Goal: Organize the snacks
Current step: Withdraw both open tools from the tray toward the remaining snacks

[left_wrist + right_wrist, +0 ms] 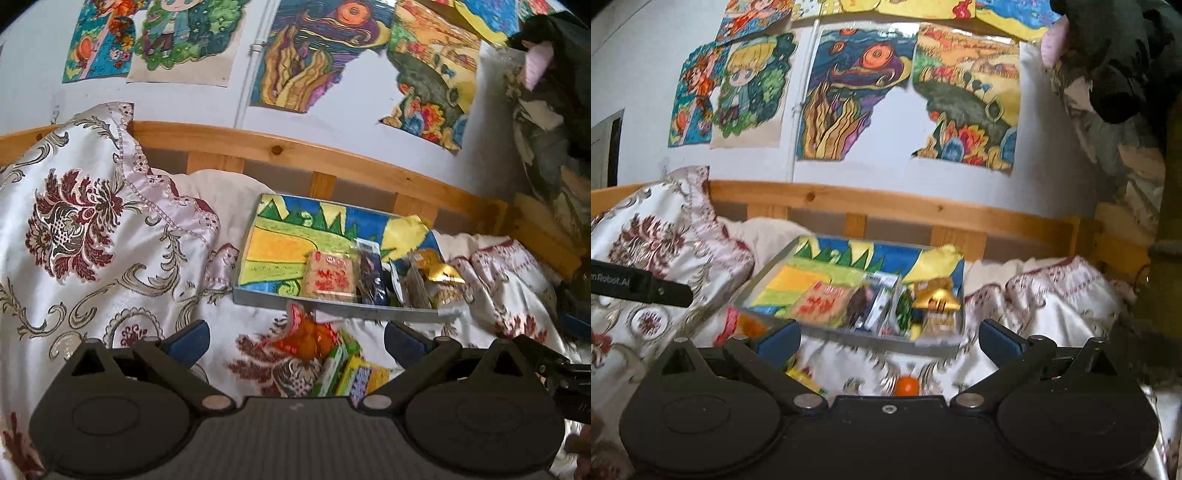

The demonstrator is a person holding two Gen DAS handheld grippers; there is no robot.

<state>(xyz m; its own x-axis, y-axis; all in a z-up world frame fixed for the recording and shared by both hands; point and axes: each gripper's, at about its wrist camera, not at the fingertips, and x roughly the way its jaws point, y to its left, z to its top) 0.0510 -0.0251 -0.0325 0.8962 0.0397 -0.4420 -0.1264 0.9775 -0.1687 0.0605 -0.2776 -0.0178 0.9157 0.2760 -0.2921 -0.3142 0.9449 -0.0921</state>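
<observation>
Hovering over the bed, both left tongs [296,334] and right tongs [889,338] stand spread, holding nothing. One grey tray [332,306] lies ahead, long axis across the view, snacks packed upright at its right end. Left view alone shows an orange snack packet [308,338] and green-yellow packets [343,365]; right view alone shows an orange ball [907,386].
</observation>
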